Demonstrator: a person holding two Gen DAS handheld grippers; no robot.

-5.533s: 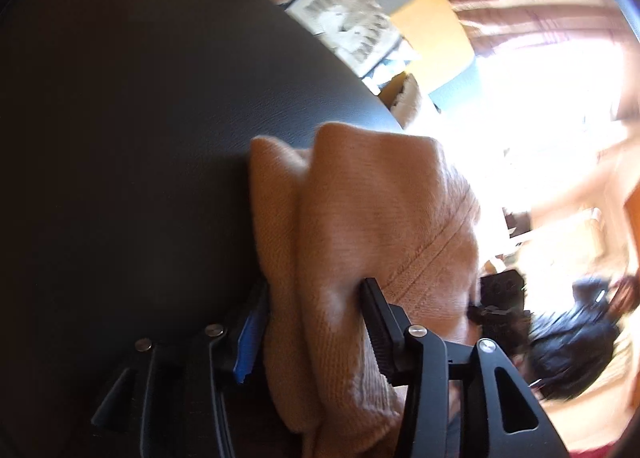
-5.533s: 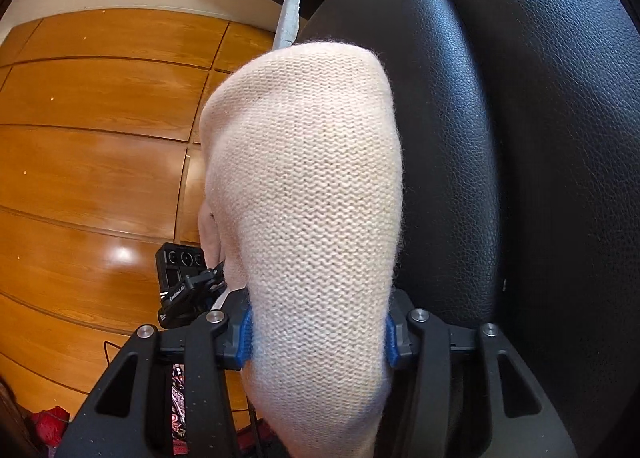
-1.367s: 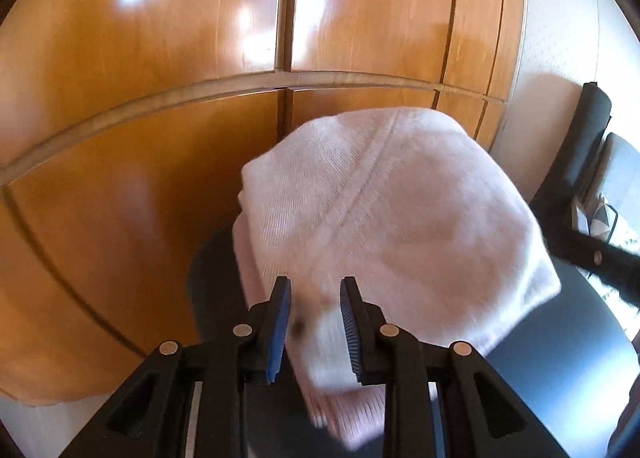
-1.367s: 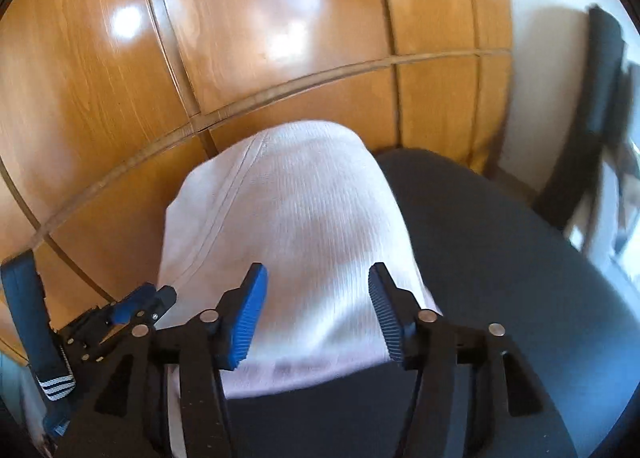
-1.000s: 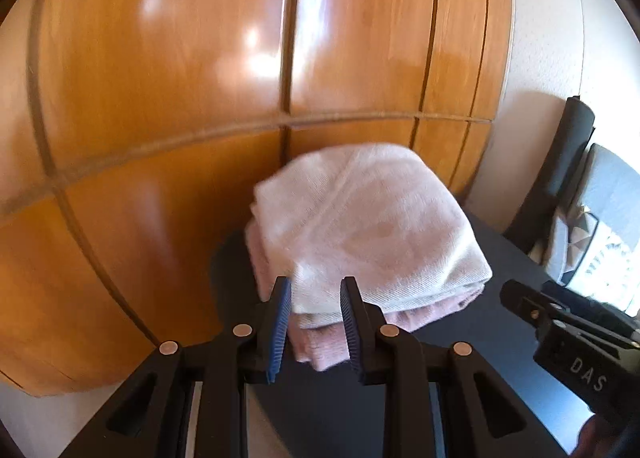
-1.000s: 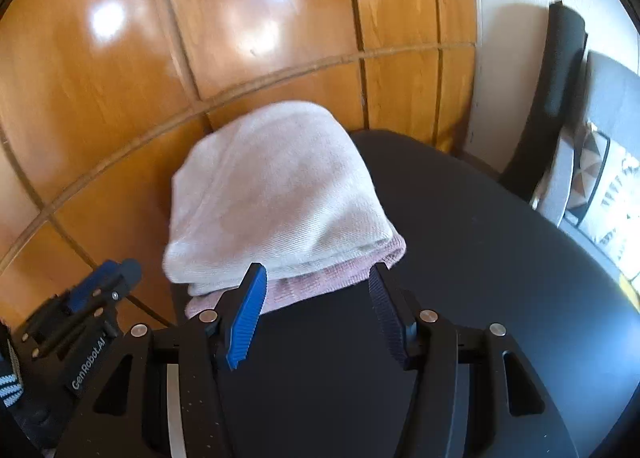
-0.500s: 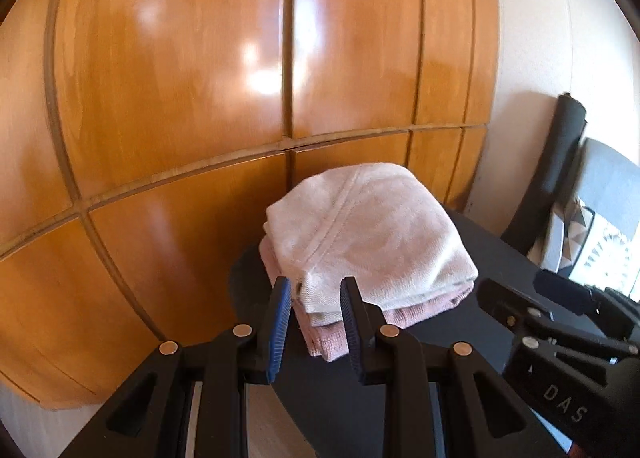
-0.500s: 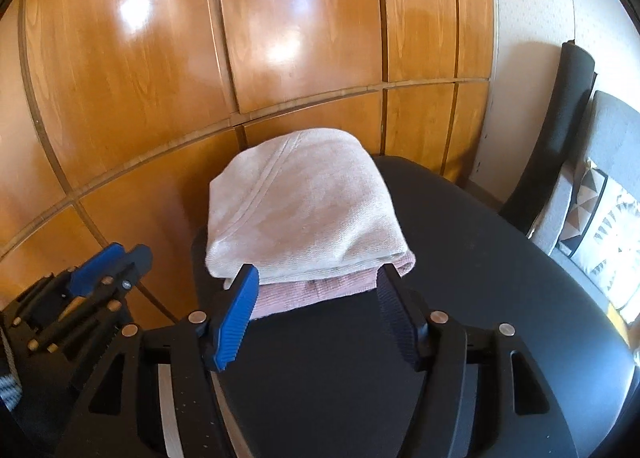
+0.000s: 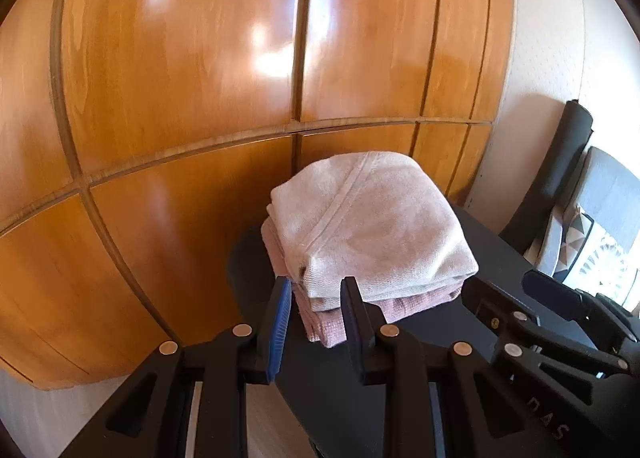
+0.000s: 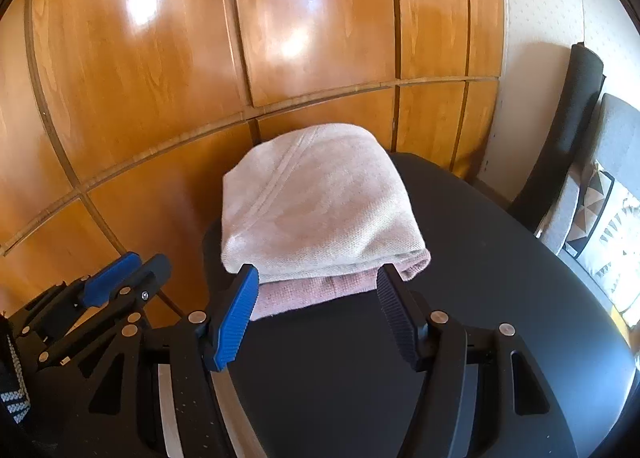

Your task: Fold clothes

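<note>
A folded cream sweater lies on top of a folded pink garment. The stack sits at the far left corner of the black table. My left gripper hovers just short of the stack's near left corner, its jaws a little apart with nothing pressed between them. The right gripper stands open wide in front of the stack's near edge, clear of the cloth. Each gripper also shows in the other's view: the right gripper and the left gripper.
Glossy wooden cabinet doors rise right behind the table. At the right, against a cream wall, stands a black chair with a grey cushion and a patterned pillow. Pale floor shows below the table's left edge.
Both grippers, shut on the cream sweater earlier, have let it go on the stack. Over the last second they drew back and up, and the right jaws widened.
</note>
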